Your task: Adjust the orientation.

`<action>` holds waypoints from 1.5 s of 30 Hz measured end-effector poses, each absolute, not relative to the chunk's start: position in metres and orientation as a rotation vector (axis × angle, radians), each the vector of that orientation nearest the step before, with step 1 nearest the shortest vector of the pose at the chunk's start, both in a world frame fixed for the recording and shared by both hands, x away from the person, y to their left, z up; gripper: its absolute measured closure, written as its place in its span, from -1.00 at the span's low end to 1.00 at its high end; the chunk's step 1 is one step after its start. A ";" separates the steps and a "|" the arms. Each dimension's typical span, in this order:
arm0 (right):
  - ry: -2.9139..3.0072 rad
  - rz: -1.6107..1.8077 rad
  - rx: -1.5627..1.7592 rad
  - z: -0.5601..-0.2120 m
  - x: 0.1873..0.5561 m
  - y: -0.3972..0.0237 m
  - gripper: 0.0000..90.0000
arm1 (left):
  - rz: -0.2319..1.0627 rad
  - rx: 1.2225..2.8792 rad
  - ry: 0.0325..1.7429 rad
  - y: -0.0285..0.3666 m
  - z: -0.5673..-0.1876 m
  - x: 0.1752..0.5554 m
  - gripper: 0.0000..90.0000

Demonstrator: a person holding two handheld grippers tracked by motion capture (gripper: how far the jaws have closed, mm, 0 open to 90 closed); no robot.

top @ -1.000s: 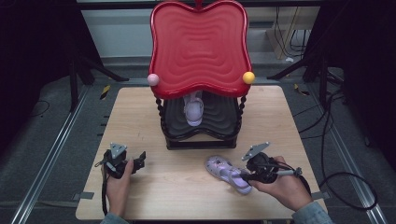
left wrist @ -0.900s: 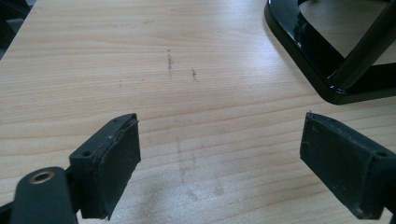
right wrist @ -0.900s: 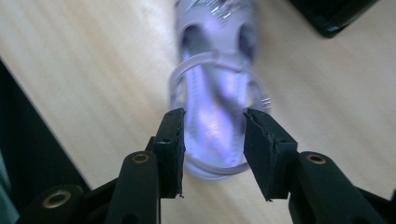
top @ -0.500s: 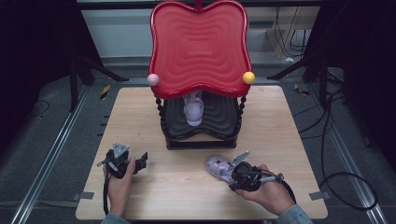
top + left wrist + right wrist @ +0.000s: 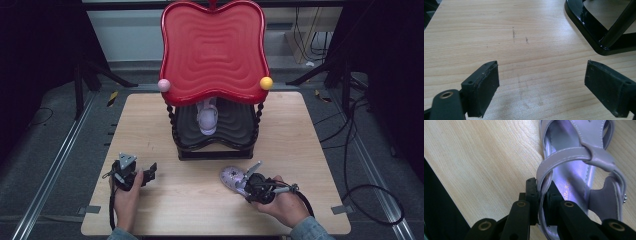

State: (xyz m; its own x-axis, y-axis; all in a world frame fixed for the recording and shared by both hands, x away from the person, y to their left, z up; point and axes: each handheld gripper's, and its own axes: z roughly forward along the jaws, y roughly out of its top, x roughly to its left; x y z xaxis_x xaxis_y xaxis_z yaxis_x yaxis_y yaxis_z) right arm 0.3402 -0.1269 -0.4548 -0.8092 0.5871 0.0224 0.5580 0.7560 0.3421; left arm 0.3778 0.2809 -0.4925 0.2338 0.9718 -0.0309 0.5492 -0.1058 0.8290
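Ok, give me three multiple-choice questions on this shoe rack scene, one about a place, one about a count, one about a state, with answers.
1. Where does the sandal on the table lie?
A. in front of the rack
B. on the red top
C. behind the rack

2. How many lilac sandals are there?
A. one
B. two
C. three

3. How are the left hand-held gripper jaws?
A. shut on a strap
B. open, nothing between
C. shut on a ball

Answers:
1 A: it lies on the table before the rack.
2 B: one on the table, another sandal on the lower shelf.
3 B: bare wood shows between its pads.
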 end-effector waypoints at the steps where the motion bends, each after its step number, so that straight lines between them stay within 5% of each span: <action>1: 2.861 0.516 0.933 -0.455 0.340 -0.127 0.88 | 0.716 1.763 1.411 0.281 -0.493 0.378 -0.74; 45: 2.485 1.271 0.976 -0.398 0.318 -0.173 0.92 | 0.717 1.781 1.426 0.285 -0.498 0.381 -0.83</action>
